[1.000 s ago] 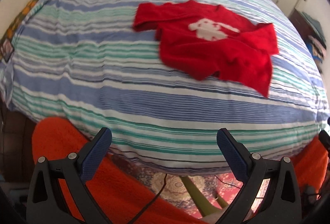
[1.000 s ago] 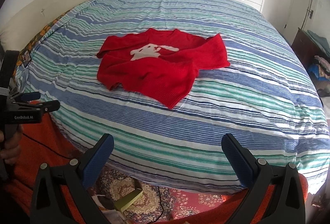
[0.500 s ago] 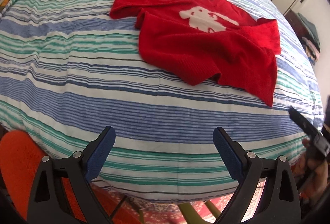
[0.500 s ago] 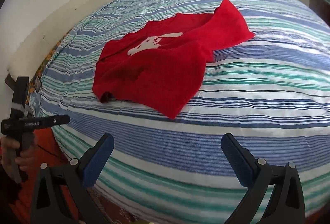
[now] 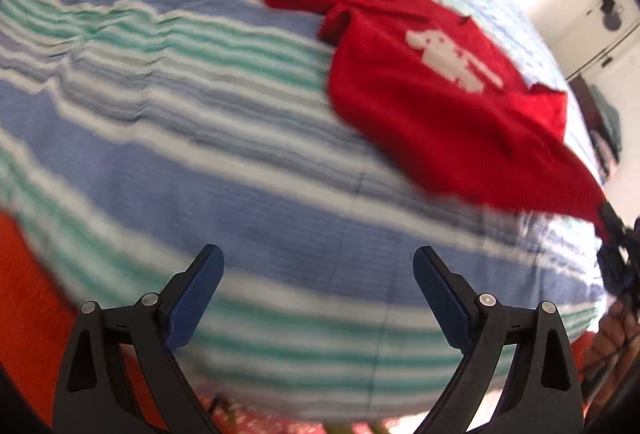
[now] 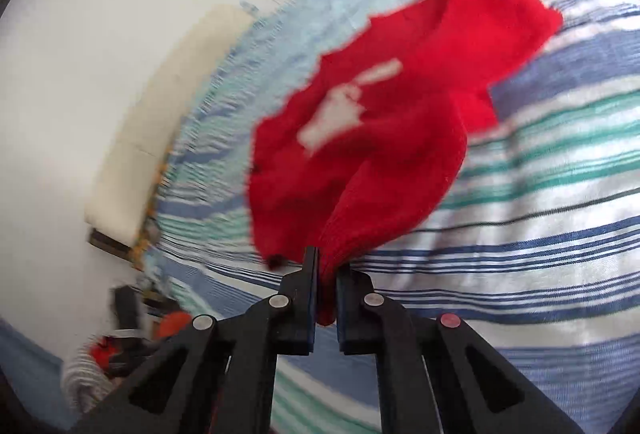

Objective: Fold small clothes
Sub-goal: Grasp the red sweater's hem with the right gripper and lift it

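So there's a small red sweater with a white blocky figure on its chest, lying on a bed made up with a blue, green and white striped cover. The sweater sits toward the far right part of the bed as the left wrist camera sees it, mostly flat but with its near corner pulled out into a stretched point that reaches off toward the bed's right edge. That corner is in the right gripper: its jaws are clamped tight on a pinch of the red knit, with a little tuft of fabric poking down between the pads, and the cloth rises away from the bed in a ridge right above the grip. In the left wrist view the right gripper only shows as a dark blurry shape at the tip of that stretched corner, with a bit of the person's hand below it. The left gripper has its jaws spread wide with nothing between them, hanging over the near striped part of the bed, well apart from the sweater. Both views are pretty motion-blurred. A pale headboard runs along the bed's far side against a white wall.
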`<state>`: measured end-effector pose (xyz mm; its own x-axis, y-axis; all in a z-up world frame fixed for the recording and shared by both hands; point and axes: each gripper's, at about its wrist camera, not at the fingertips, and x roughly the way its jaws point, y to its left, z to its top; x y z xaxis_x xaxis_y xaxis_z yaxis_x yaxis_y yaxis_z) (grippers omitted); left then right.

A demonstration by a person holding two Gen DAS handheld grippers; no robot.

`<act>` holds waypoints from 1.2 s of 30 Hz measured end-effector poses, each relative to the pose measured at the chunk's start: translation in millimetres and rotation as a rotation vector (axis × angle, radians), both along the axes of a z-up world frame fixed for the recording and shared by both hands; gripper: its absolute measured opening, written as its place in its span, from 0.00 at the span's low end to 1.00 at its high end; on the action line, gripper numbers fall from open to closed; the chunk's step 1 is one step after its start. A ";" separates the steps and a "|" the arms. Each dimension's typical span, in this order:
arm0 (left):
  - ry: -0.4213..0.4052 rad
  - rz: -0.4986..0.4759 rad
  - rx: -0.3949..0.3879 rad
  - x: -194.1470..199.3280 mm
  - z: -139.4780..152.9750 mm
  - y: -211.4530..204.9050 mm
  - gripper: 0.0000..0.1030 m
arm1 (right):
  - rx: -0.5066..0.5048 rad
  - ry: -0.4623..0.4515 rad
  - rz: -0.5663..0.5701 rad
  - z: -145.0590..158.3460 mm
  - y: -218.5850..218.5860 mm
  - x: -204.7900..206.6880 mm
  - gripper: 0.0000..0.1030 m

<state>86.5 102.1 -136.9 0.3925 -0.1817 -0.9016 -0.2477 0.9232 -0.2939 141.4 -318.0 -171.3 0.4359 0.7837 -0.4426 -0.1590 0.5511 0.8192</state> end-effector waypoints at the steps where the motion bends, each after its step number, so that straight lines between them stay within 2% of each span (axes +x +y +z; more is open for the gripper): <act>1: -0.023 -0.002 -0.016 12.1 -2.7 2.1 0.93 | 0.033 -0.002 -0.005 6.2 -3.3 -1.8 0.08; 2: -0.038 0.003 -0.030 22.8 -6.1 5.0 0.93 | 0.050 -0.005 -0.014 11.9 -5.6 -2.7 0.08; 5: -0.051 0.042 -0.143 59.5 -25.3 20.6 0.93 | 0.078 -0.014 -0.024 23.9 -5.1 -1.6 0.08; 9: -0.076 0.142 -0.325 80.5 -40.3 31.3 0.94 | 0.134 -0.019 -0.032 35.5 -4.1 1.1 0.08; 11: -0.094 0.150 -0.411 87.0 -41.8 27.9 0.93 | 0.192 0.000 -0.038 36.3 -8.2 1.0 0.08; 12: -0.097 0.147 -0.445 91.3 -43.2 24.5 0.89 | 0.211 0.006 -0.039 35.9 -9.4 -0.6 0.08; 13: -0.093 0.144 -0.458 93.8 -43.6 22.7 0.81 | 0.226 0.009 -0.040 35.5 -9.4 -1.2 0.07; 15: -0.058 0.107 -0.473 97.9 -44.9 17.9 0.30 | 0.248 0.007 -0.042 35.8 -14.5 -6.1 0.08; 16: -0.047 0.080 -0.474 97.8 -44.0 16.0 0.17 | 0.244 0.004 -0.043 37.0 -14.9 -8.3 0.08; 17: -0.038 0.052 -0.443 96.1 -38.6 14.1 0.05 | 0.234 0.001 -0.044 36.9 -17.6 -10.5 0.08; 19: -0.048 0.005 -0.396 83.8 -20.9 16.1 0.06 | 0.200 -0.006 -0.042 38.6 -26.2 -19.4 0.07; 21: -0.060 -0.049 -0.411 71.2 0.3 17.3 0.05 | 0.193 -0.002 -0.036 39.0 -33.5 -26.7 0.08; 23: -0.057 -0.122 -0.417 55.7 28.6 17.8 0.05 | 0.248 0.012 -0.025 36.7 -41.7 -34.4 0.08; 25: -0.027 -0.184 -0.372 49.0 50.1 15.3 0.07 | 0.373 0.042 -0.007 30.7 -49.6 -40.1 0.08; 26: -0.012 -0.197 -0.330 48.4 55.2 14.4 0.16 | 0.436 0.059 -0.004 25.7 -52.8 -41.7 0.08; 27: -0.002 -0.198 -0.281 50.1 56.7 13.7 0.43 | 0.467 0.074 -0.008 19.3 -54.7 -42.2 0.08; 28: -0.001 -0.191 -0.236 52.9 53.9 13.0 0.63 | 0.472 0.090 -0.021 11.8 -57.9 -42.1 0.07; 29: -0.006 -0.167 -0.193 54.4 46.8 14.2 0.91 | 0.431 0.104 -0.042 2.6 -60.8 -40.8 0.07; 30: -0.008 -0.125 -0.149 55.7 32.2 16.7 0.91 | 0.338 0.112 -0.055 -7.5 -61.7 -38.0 0.07; 31: 0.030 -0.096 -0.125 58.7 14.9 18.5 0.90 | 0.225 0.122 -0.062 -16.0 -60.7 -35.7 0.07; 33: 0.141 -0.044 -0.123 60.1 -19.2 21.4 0.76 | -0.014 0.178 -0.061 -40.6 -53.1 -32.8 0.07; 34: 0.163 -0.030 -0.141 56.4 -29.0 21.9 0.75 | -0.070 0.200 -0.054 -48.6 -49.5 -33.9 0.07; 36: 0.120 -0.038 -0.144 42.7 -25.6 19.6 0.77 | -0.131 0.227 -0.030 -58.3 -41.7 -39.3 0.07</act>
<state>129.2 121.7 -162.6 0.2744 -0.3252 -0.9050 -0.2542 0.8831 -0.3944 102.1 -359.8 -229.6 0.3358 0.7013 -0.6288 0.0386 0.6568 0.7531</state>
